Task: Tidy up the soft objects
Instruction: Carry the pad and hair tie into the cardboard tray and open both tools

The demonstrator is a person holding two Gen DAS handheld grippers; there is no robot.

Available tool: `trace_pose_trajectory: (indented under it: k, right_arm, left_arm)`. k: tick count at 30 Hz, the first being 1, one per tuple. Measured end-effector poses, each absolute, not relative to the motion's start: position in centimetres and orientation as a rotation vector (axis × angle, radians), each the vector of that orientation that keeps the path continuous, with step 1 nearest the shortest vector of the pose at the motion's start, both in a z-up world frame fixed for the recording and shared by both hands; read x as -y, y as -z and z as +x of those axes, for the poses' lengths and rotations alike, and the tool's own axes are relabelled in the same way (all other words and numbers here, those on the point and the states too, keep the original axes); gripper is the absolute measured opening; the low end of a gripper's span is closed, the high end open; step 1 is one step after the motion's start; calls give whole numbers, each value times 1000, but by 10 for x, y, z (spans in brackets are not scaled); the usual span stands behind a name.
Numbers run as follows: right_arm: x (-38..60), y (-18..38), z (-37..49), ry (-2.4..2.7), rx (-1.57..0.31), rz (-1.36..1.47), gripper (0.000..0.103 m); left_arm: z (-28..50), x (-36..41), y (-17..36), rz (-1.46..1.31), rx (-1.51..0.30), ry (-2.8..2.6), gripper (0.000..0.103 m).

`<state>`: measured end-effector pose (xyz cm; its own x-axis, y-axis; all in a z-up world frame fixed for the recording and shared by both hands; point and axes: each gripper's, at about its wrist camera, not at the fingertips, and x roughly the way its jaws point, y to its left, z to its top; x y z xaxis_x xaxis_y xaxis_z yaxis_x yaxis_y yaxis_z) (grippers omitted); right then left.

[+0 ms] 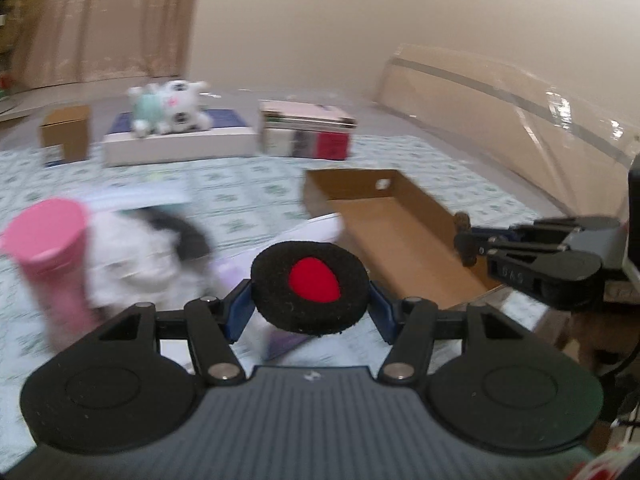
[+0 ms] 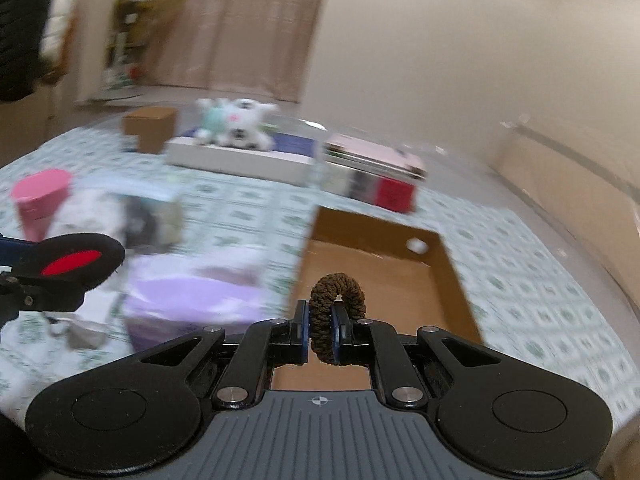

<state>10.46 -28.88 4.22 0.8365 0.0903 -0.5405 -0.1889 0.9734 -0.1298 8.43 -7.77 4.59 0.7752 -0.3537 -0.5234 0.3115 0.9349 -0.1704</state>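
Observation:
My left gripper (image 1: 311, 312) is shut on a round black foam pad with a red centre (image 1: 314, 280), gripped at its two sides and held above the patterned bedspread (image 1: 248, 196). My right gripper (image 2: 321, 322) is shut on a brown knitted scrunchie (image 2: 340, 286), which arches up between the pads over an open cardboard box (image 2: 400, 276). In the left wrist view, the right gripper (image 1: 468, 246) reaches in from the right over the box (image 1: 400, 248). In the right wrist view, the left gripper (image 2: 36, 270) and its pad (image 2: 76, 258) show at the left edge.
Left of the box lie a pink cup (image 1: 52, 236), a blurred white and black plush (image 1: 140, 256) and a purple item (image 2: 192, 300). At the back stand a small brown box (image 1: 66, 132), plush toys (image 1: 172, 108) on a flat white box, and stacked books (image 1: 308, 132).

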Motion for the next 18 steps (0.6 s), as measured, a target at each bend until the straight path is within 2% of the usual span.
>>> trace_pose_trajectory:
  k: [9, 15, 18]
  right_arm:
    - [364, -33, 111, -71, -603, -58, 11]
    - [378, -24, 124, -67, -623, -24, 11]
    - [382, -20, 128, -68, -634, -20, 11]
  left_arm:
    - [125, 166, -37, -25, -587, 479, 58]
    - [141, 197, -23, -10, -612, 507, 58]
    - [146, 203, -19, -19, -597, 525, 62]
